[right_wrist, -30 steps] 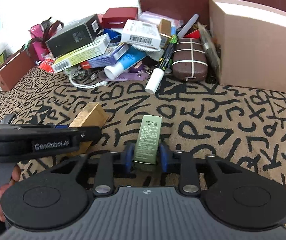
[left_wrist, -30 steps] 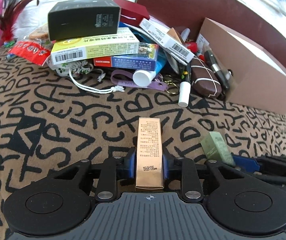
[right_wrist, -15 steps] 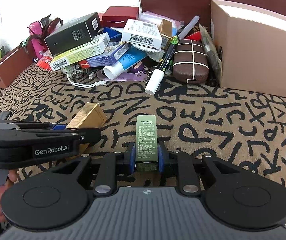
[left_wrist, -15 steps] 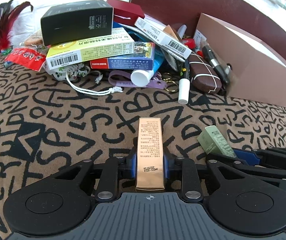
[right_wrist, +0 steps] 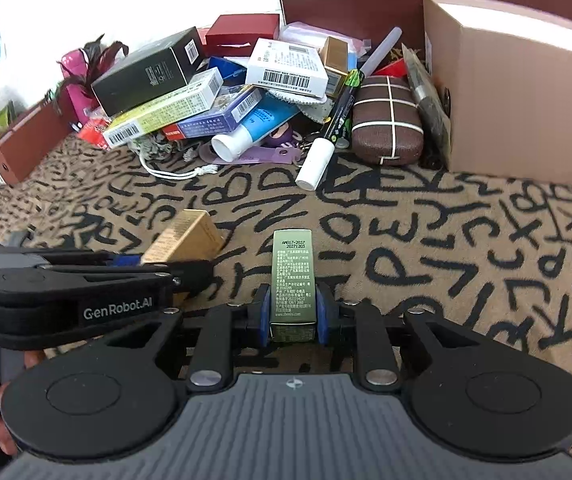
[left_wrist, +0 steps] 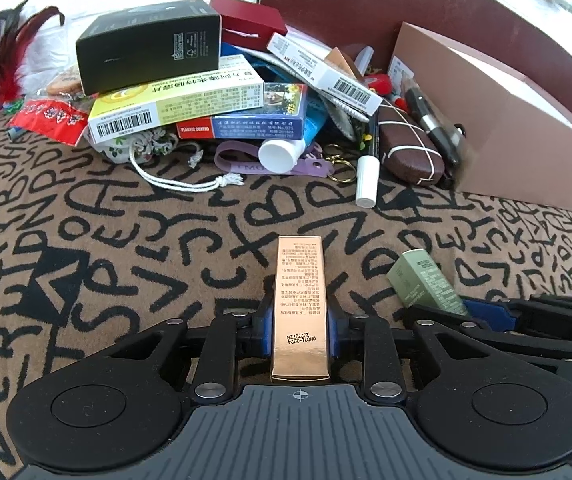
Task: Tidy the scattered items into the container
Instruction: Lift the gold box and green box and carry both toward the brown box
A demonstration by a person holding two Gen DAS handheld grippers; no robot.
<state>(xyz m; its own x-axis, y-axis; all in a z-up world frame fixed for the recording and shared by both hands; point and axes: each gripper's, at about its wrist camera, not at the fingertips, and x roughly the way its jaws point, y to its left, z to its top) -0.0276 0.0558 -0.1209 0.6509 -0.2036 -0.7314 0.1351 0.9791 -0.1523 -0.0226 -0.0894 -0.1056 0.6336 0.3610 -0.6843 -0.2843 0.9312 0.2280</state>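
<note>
My left gripper is shut on a long rose-gold box, held just above the letter-patterned cloth. The gold box also shows in the right wrist view, behind the left gripper's body. My right gripper is shut on a slim green box, also seen in the left wrist view at the right. The brown cardboard container stands at the back right; it also shows in the right wrist view.
A heap lies at the back: black box, yellow-white box, blue box, white-capped tube, marker, brown case, purple strap, drawstring pouch. A dark red board stands behind.
Both grippers have moved forward toward the heap, each keeping its box. The right gripper's green box has straightened between the fingers.
</note>
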